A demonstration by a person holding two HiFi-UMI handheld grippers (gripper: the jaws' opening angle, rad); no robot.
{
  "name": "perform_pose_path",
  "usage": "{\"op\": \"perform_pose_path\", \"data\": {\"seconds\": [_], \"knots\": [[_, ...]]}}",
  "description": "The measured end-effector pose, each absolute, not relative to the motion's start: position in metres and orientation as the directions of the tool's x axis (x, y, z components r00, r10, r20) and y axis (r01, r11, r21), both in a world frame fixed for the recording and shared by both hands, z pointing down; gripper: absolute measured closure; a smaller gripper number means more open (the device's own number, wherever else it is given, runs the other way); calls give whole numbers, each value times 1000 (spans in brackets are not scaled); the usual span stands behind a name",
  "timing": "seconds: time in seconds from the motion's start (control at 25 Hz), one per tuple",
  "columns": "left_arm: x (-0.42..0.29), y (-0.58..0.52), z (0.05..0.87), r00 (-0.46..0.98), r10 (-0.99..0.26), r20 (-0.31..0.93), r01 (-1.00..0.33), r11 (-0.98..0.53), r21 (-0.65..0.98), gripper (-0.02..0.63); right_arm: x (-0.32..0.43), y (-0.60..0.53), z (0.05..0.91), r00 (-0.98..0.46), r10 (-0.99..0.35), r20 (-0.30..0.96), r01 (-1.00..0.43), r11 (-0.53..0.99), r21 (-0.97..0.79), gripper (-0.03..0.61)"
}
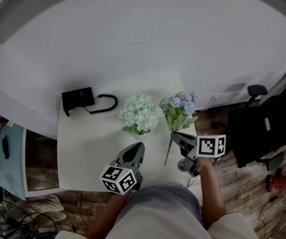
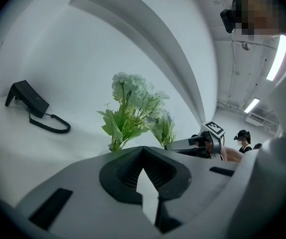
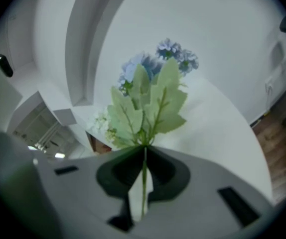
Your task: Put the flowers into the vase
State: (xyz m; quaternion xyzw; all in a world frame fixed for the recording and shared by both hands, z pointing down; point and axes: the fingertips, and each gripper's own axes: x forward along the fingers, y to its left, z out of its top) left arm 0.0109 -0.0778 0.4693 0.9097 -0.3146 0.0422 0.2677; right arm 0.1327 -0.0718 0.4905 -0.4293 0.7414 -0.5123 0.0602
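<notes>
- Left gripper, closed with nothing in it, points at the white flowers.
- Right gripper pinches the blue flowers by the stem, just right of the white flowers.
- Black box lies left of them.

A black box with a looped cord lies on the desk — far left corner. A dark chair stands on the wooden floor.
</notes>
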Motion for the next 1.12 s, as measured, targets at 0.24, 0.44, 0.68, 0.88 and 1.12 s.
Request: {"op": "perform_pose_path", "data": {"seconds": [0.24,0.44,0.68,0.88,1.12], "knots": [[11,-76,465,802,-549,234,-590,-665,458,591,141,-72,472,-609,-725,321,-583,136,-801,538],[9,-76,464,801,-552,233,-591,-663,460,592,146,-75,454,-593,-749,295,-596,162,-786,538],[8,-76,463,801,-554,227,-589,-662,463,591,147,-78,423,-583,-767,268,-632,221,-743,538],[6,-76,459,801,-558,218,-588,-665,460,592,143,-78,397,-583,-776,241,-655,273,-705,538],[5,-73,455,797,-567,210,-593,-665,454,591,132,-76,375,-603,-767,219,-676,346,-650,538]]}}
